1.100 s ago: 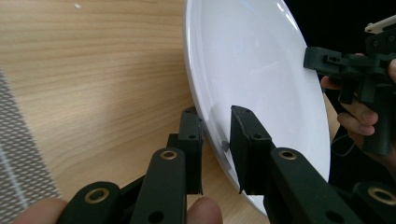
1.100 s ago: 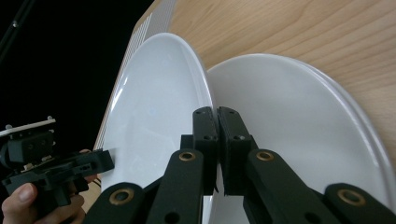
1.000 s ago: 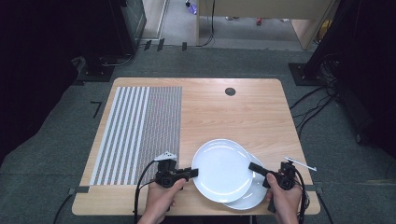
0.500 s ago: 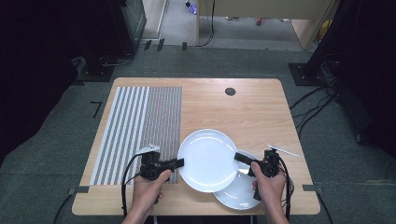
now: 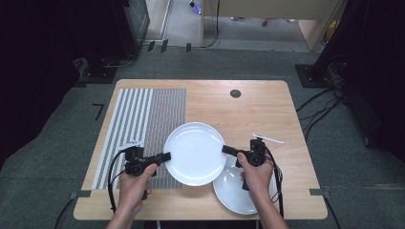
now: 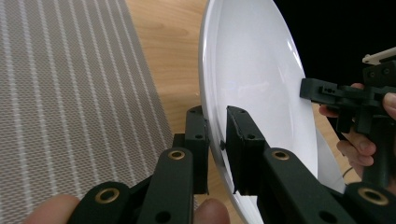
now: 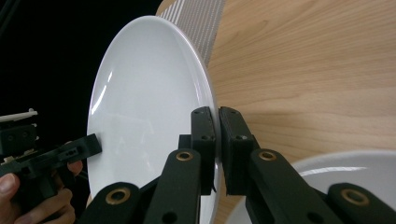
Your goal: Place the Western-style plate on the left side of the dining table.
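Left gripper [image 5: 165,156] and right gripper [image 5: 225,150] clamp the white plate [image 5: 195,153] at opposite rims

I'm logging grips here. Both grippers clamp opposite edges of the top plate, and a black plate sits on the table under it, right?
Not quite: the lower plate is white, not black, as the high view shows. The rest holds: the left gripper and the right gripper clamp opposite edges of the top plate.

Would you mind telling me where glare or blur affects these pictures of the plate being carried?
High view: even light, the held plate shows only a faint sheen, the room around the table is dark. Left gripper view: bright streaks on the plate's bowl, fingertips at the bottom edge blurred. Right gripper view: a highlight along the plate's rim, the second plate overexposed.
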Tool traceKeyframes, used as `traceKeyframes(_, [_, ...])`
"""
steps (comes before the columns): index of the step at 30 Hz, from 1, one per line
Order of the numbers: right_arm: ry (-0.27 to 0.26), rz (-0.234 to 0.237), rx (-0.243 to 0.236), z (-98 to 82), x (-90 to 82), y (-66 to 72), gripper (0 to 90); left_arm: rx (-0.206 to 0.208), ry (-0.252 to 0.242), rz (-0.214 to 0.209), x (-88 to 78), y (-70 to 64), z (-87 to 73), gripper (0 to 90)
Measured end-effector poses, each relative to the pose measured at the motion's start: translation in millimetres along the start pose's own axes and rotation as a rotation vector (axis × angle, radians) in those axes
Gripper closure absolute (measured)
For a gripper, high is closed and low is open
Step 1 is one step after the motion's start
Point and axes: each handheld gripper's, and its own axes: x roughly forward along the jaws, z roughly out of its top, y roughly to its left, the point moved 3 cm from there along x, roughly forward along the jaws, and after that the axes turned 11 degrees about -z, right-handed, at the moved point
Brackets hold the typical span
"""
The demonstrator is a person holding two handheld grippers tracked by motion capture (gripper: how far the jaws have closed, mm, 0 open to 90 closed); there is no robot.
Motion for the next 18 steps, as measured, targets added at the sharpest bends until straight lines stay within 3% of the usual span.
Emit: traceKeyframes(18, [0.035,0.01,-0.062,15.1,46.9,46.2,86.3,-0.03,-0.049,0.076,-34.6,38.5,23.6,79.0])
